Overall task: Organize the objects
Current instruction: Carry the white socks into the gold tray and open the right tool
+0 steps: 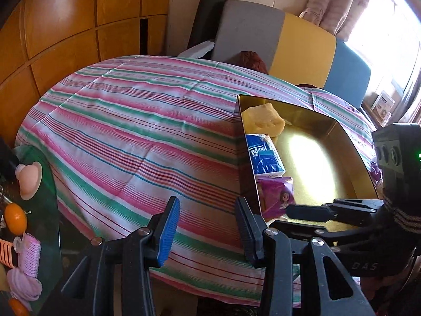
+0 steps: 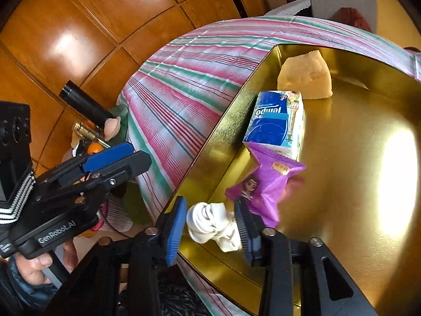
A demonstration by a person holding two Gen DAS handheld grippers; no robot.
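The right gripper (image 2: pixel 211 227) grasps a white rolled sock (image 2: pixel 213 225) between its two fingers, which press it from both sides. The sock hangs just above the near left corner of the gold tray (image 2: pixel 342 184), close to the tray wall. Just beyond it lies a purple snack packet (image 2: pixel 263 181), then a blue tissue pack (image 2: pixel 276 121) and a yellow sponge (image 2: pixel 305 76). The left gripper (image 1: pixel 208 231) is spread apart and holds nothing, above the striped cloth (image 1: pixel 131 131), beside the tray.
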